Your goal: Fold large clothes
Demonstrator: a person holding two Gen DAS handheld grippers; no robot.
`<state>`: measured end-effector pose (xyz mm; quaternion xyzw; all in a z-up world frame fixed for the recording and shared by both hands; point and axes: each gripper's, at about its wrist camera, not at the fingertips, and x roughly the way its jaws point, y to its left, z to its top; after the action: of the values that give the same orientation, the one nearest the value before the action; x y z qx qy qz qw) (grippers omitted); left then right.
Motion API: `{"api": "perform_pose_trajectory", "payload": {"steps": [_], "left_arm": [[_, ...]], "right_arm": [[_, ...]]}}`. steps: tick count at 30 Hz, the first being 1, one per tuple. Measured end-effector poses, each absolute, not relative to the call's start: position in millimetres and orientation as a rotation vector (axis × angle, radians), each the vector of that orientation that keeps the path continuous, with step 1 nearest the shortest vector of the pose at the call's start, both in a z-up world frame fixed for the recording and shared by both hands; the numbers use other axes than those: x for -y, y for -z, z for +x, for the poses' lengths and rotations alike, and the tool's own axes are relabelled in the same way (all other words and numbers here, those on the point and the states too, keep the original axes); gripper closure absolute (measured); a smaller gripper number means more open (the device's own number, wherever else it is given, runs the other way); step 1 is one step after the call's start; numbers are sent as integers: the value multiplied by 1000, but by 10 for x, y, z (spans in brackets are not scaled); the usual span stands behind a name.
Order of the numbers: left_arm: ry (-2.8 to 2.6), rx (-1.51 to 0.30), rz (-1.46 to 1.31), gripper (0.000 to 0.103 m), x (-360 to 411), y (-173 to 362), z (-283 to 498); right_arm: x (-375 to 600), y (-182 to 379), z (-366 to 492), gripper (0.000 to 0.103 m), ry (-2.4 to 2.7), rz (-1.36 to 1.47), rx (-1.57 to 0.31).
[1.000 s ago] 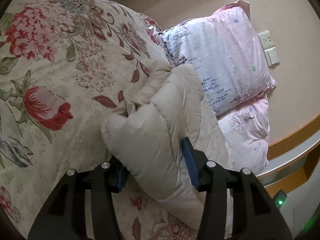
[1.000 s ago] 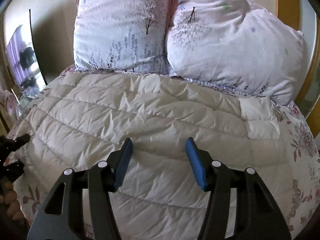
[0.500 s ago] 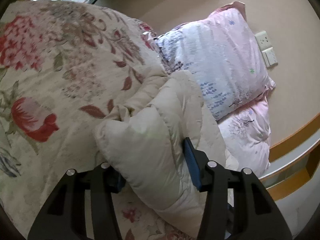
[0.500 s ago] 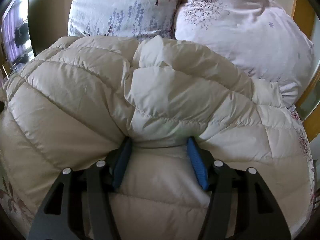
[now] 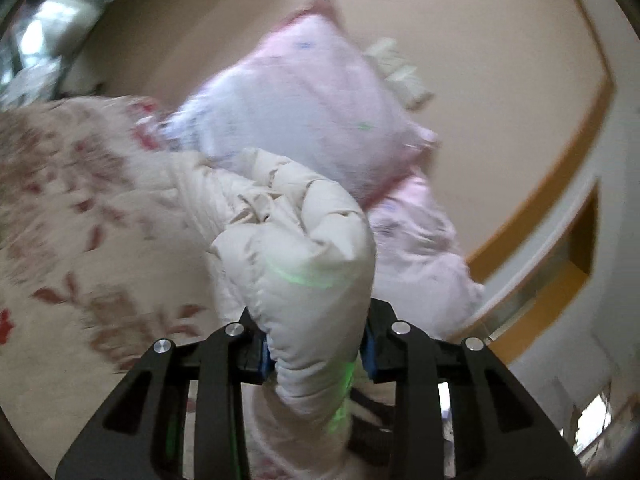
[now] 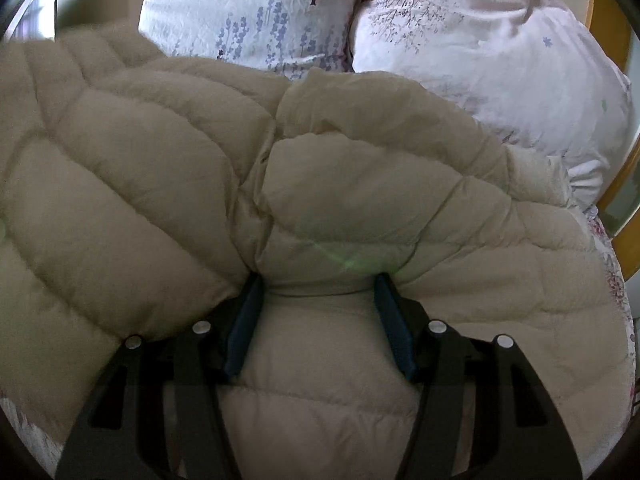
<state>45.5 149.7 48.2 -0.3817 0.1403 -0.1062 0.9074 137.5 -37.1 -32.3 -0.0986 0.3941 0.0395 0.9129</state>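
Note:
A cream quilted down jacket (image 6: 160,184) lies bunched on a floral bed cover (image 5: 60,208). My left gripper (image 5: 316,344) is shut on a thick fold of the jacket (image 5: 304,248) and holds it lifted above the bed. My right gripper (image 6: 318,300) has a puffy fold of the jacket pressed between its blue pads (image 6: 244,320), and the fabric bulges up in front of it. The left wrist view is blurred by motion.
Two pink and white pillows (image 6: 500,60) lean against the wall at the head of the bed, just beyond the jacket. One of them shows in the left wrist view (image 5: 312,120). A wooden headboard edge (image 5: 532,204) and wall sockets (image 5: 400,72) stand behind them.
My left gripper has closed tighter on the jacket fold and lifted it up off the bed. My right gripper went from open above the flat jacket to gripping a raised fold.

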Motion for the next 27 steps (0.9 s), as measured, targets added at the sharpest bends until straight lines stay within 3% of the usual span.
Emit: {"api": "perform_pose_trajectory", "payload": {"steps": [11,20,23,25,27], "left_arm": [[578,-289,-606,70,-402,-885,687],[609,-348,-524,70,34,-856,817],[620,-368,-500,70,157,-843,852],[634,-384,-490,70,226,-819,850],[649,-403,-476,70,310,-793,864]], "right_arm": [[644,209,1464,43,-244,-97,-836],[2194,-286,815,39,-77,188,-645],[2671,-175,816,39,33,278,-686],[2867,-9,850,44,32,355,-747],[2925,141,918,62,-23,416,-796]]}}
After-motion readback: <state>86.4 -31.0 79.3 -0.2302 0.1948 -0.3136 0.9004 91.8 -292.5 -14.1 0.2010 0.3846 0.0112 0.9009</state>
